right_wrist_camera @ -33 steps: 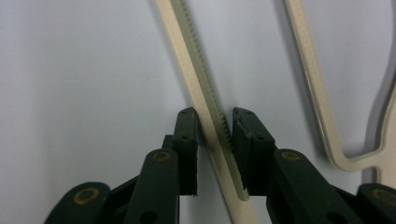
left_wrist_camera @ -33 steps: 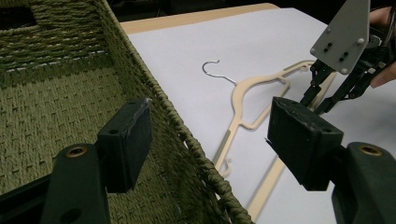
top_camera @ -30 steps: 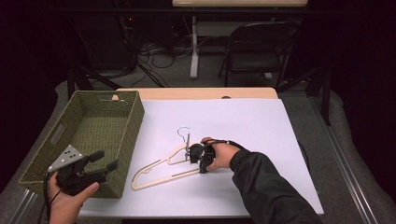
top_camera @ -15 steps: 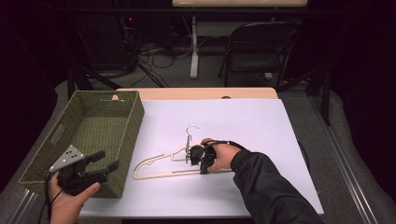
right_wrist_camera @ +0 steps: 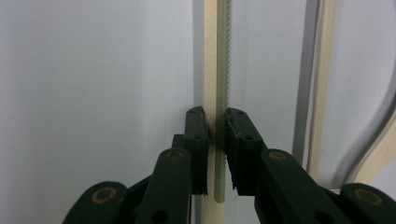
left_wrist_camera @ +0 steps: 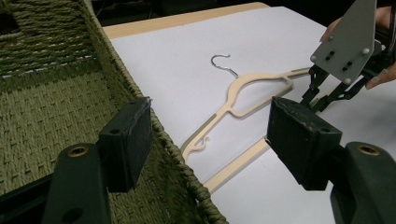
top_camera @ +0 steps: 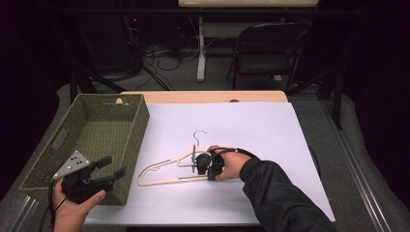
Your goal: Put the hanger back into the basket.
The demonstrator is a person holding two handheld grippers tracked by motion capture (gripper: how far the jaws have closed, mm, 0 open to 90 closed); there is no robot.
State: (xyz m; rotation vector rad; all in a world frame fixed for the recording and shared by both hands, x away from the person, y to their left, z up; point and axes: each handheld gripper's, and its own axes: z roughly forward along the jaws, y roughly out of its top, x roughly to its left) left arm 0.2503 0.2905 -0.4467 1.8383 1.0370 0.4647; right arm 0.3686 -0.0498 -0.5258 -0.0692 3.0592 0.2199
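Note:
A pale wooden hanger (top_camera: 162, 170) with a metal hook (top_camera: 199, 133) lies flat on the white table, right of the basket. My right gripper (top_camera: 196, 164) is over its right half, held by a hand in a dark sleeve. In the right gripper view its jaws (right_wrist_camera: 215, 126) are shut on the hanger's thin notched bar (right_wrist_camera: 216, 56). My left gripper (top_camera: 112, 166) hovers open at the basket's near right corner with nothing between its pads (left_wrist_camera: 126, 135). From there I see the hanger (left_wrist_camera: 259, 79) and the right gripper (left_wrist_camera: 322, 95) with its grey plate.
A green woven basket (top_camera: 140, 121) stands on the table's left side and looks empty. The white sheet (top_camera: 270, 125) covers most of the table. A wooden edge (top_camera: 203, 95) runs along the far side. A dark chair (top_camera: 266, 53) and cables lie beyond.
The hanger has swung a little on the table, with its hook shifted to the right. The right hand stays over it. The left hand has kept still.

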